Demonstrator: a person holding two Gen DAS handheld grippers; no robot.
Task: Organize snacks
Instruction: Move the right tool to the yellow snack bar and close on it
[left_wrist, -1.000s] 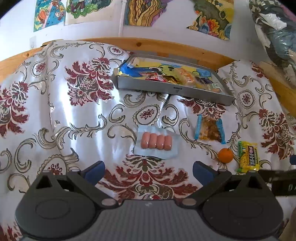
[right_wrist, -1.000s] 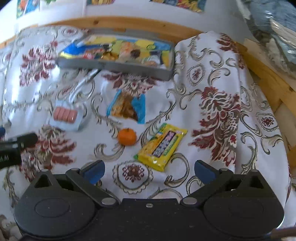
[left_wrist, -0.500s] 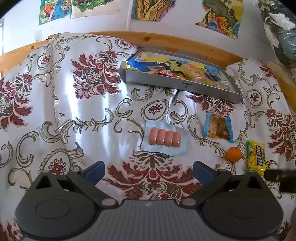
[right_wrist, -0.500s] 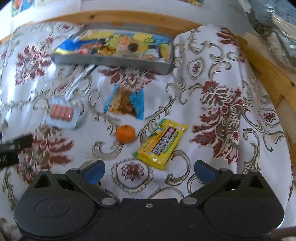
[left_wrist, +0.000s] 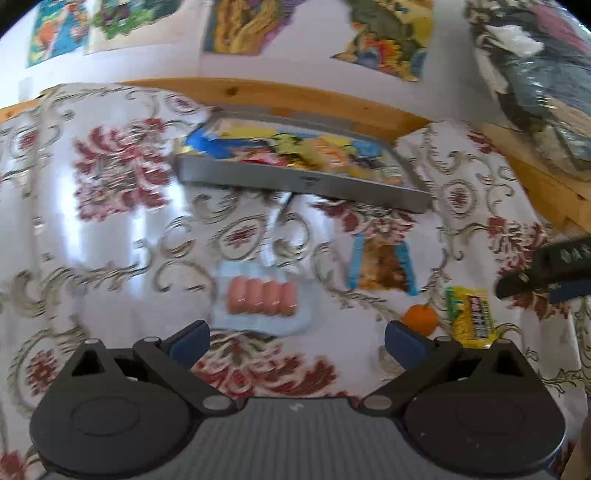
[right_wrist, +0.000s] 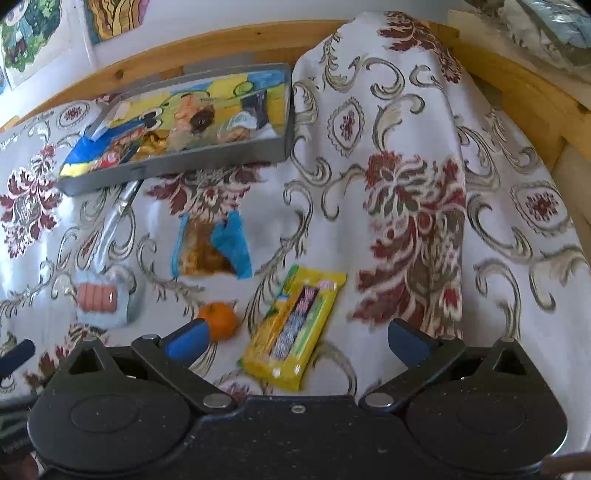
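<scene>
A grey tray (left_wrist: 303, 182) (right_wrist: 173, 166) full of snack packets sits at the back of the patterned cloth. In front of it lie a sausage pack (left_wrist: 262, 301) (right_wrist: 98, 297), a blue-edged snack bag (left_wrist: 382, 264) (right_wrist: 210, 245), a small orange (left_wrist: 419, 319) (right_wrist: 219, 319) and a yellow candy packet (left_wrist: 471, 319) (right_wrist: 295, 326). My left gripper (left_wrist: 297, 341) is open, just short of the sausage pack. My right gripper (right_wrist: 299, 343) is open over the yellow packet, its left fingertip (right_wrist: 186, 341) beside the orange. The right gripper also shows at the edge of the left view (left_wrist: 546, 269).
A wooden bed frame (left_wrist: 295, 98) (right_wrist: 517, 92) runs behind the tray, with a wall of posters above. Bagged bundles (left_wrist: 535, 85) are stacked at the right. The cloth (right_wrist: 406, 184) rises in a hump at the right.
Both grippers have moved forward and lower toward the snacks. The right one now has the yellow packet between its fingers' span; the view is motion-blurred.
</scene>
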